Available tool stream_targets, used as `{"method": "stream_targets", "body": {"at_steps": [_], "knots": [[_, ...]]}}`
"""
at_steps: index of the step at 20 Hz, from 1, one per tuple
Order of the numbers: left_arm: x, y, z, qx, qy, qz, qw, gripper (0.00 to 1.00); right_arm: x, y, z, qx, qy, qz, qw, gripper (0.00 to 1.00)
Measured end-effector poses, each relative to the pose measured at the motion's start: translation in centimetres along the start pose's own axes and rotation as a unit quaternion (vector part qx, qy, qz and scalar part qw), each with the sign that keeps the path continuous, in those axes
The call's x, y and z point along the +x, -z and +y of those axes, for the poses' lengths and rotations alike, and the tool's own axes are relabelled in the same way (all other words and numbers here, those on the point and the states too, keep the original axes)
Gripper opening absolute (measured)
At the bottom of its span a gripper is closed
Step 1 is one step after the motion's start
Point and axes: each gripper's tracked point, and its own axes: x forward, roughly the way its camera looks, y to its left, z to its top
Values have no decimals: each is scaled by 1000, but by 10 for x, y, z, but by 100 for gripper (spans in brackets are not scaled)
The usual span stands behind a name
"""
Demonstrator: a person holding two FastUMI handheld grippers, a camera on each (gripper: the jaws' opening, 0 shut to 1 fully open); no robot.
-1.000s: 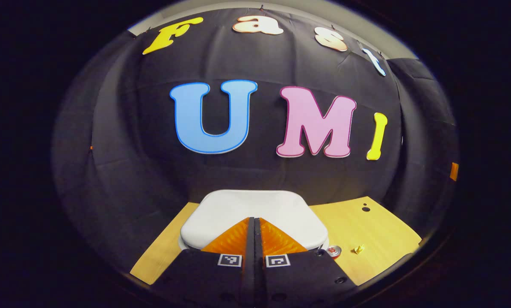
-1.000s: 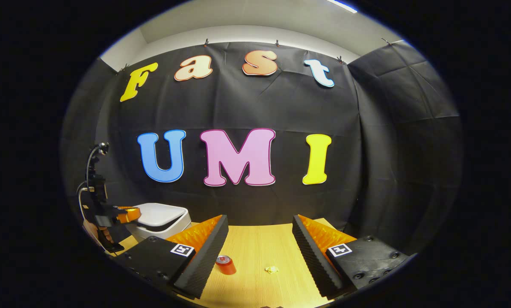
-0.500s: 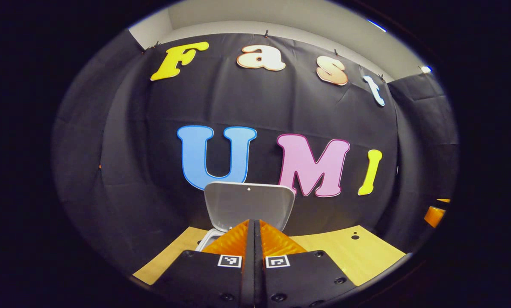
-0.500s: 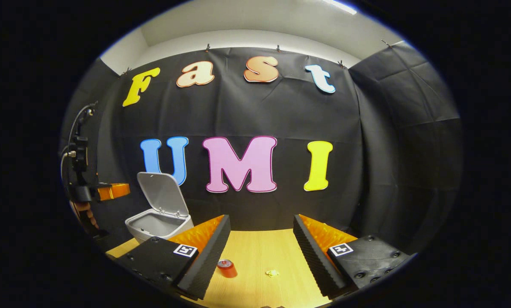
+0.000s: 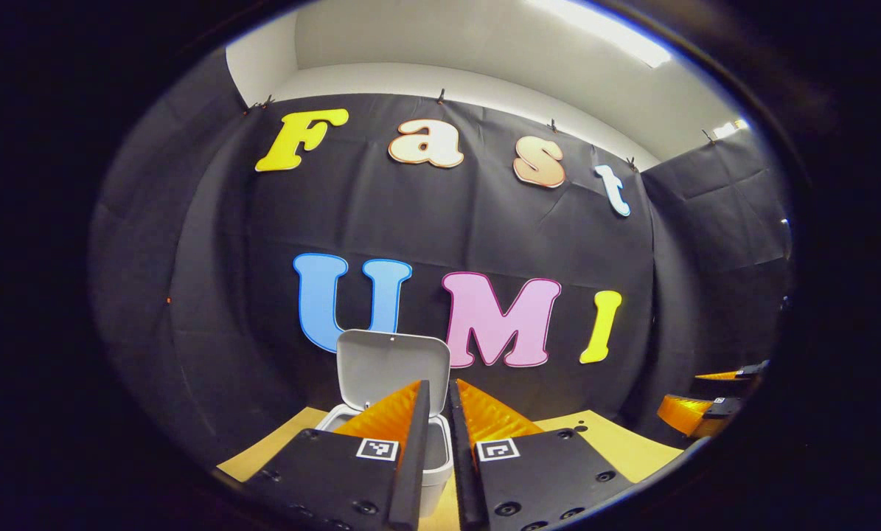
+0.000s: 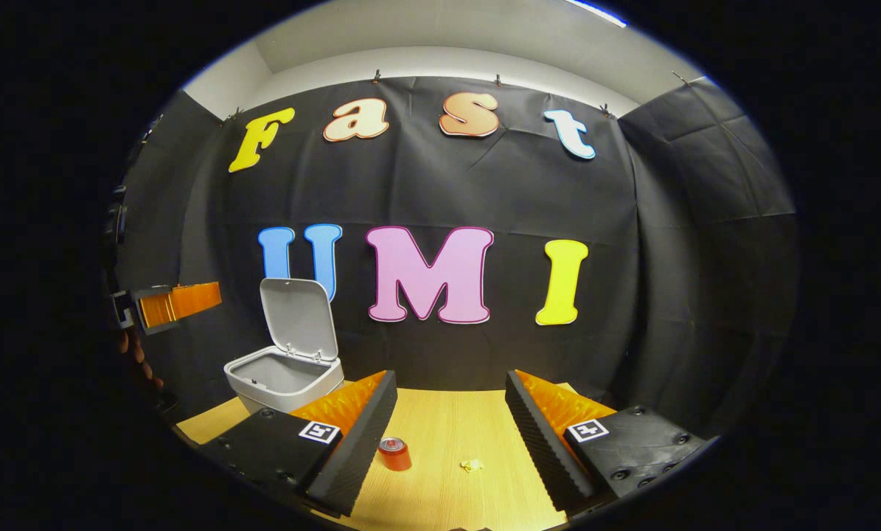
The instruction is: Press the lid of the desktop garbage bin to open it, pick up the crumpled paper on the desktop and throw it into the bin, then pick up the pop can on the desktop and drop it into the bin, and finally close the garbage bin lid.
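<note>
Lid of the small white plastic desktop bin, flat and shut a second earlier, stood fully upright against the booth wall, leaving the bin's mouth open. Left claw, which had rested on the closed lid, had risen and drawn back from it; its two fingers stood nearly together with a narrow gap between them, grasping nothing, and the open bin lay just beyond their tips. In the right gripper view the same claw hung above and to the left of the bin, apart from it. Right claw was released, fingers wide apart over the pale wooden counter. Between them lay the short red pop can, standing upright, and the small yellowish crumpled paper, beside it but not touching. The opening step appeared complete; the paper pickup was judged next.
</note>
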Motion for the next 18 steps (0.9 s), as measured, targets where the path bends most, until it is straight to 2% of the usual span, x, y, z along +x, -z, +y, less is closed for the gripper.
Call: {"method": "stream_targets", "body": {"at_steps": [1,2,3,4,5,9,14,18], "knots": [[-1,6,-3,-10,2,9,1000,30,-1,0,-1,-1,1,-1,1000,96],[-1,10,-5,-19,4,16,1000,44,-1,0,-3,0,1,-1,1000,95],[-1,13,-5,-27,5,19,999,77,-1,1,-4,2,1,-1,1000,96],[-1,13,-5,-34,4,19,999,89,-1,3,-5,2,2,1,1000,95],[-1,14,-3,-38,0,18,999,93,0,6,-7,3,2,5,1000,95],[-3,22,1,-23,-23,28,999,95,8,20,-3,6,-15,30,999,95],[-5,29,-10,-31,-14,42,999,95,40,55,-15,-33,-26,77,996,96],[-8,33,-17,-15,-13,51,999,95,77,94,-23,-49,-48,129,989,97]]}}
